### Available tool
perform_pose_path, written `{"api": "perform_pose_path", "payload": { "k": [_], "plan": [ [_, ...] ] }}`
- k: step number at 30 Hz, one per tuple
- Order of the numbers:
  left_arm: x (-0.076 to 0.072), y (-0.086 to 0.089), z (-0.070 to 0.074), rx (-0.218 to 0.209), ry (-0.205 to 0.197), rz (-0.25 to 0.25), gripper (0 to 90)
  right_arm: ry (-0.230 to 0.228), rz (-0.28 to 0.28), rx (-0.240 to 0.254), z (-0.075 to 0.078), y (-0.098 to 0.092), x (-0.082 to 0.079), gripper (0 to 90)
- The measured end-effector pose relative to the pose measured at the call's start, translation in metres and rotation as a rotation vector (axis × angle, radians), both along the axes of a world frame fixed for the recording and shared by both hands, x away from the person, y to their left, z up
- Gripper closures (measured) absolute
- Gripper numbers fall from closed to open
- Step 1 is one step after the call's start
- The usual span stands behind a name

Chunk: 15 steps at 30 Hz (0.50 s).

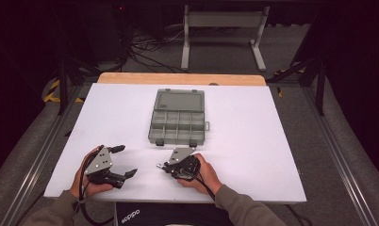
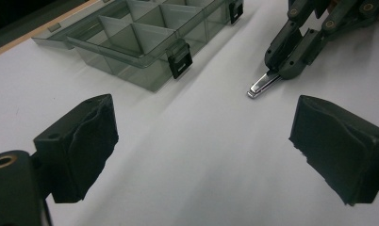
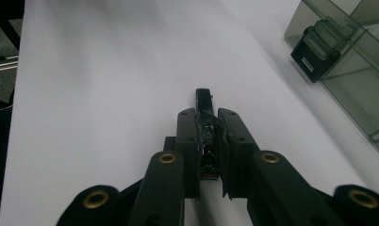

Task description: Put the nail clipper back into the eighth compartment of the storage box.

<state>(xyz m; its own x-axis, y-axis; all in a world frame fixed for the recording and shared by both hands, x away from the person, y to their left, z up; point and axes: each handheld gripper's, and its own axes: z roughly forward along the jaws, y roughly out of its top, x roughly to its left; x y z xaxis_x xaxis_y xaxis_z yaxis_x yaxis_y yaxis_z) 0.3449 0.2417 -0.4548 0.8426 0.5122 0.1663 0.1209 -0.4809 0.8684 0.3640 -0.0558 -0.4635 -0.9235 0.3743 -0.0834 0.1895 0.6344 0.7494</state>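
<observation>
- The small clip (image 2: 262, 85) is of shiny metal, bright and smooth like chrome at its free end.
- The box (image 1: 177, 117) is of smoky, see-through plastic with a glossy, smooth surface; its latches (image 2: 179, 58) are of black, matt plastic.
- The table (image 1: 253, 141) has a white, matt and smooth top; its far edge (image 1: 180, 78) looks like pale wood.
- The left tongs (image 2: 201, 146) have black pads (image 2: 86, 141) that look soft, matt and a little rough.
- The right tongs (image 3: 209, 127) are of dark, matt plastic with brass-coloured rivets (image 3: 167, 158).
</observation>
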Motion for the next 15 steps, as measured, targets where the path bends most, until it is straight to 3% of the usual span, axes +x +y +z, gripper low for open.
{"api": "perform_pose_path", "payload": {
  "k": [8, 15],
  "plan": [
    [0.0005, 0.0011, 0.0002, 0.012, -0.008, 0.0, 8.8, -0.027, -0.002, 0.002, 0.0052, -0.0041, -0.0006, 80.5],
    [0.001, 0.0036, 0.0006, -0.011, 0.009, -0.004, 8.4, -0.047, 0.013, -0.01, 0.0068, -0.0039, -0.0036, 80.5]
  ]
}}
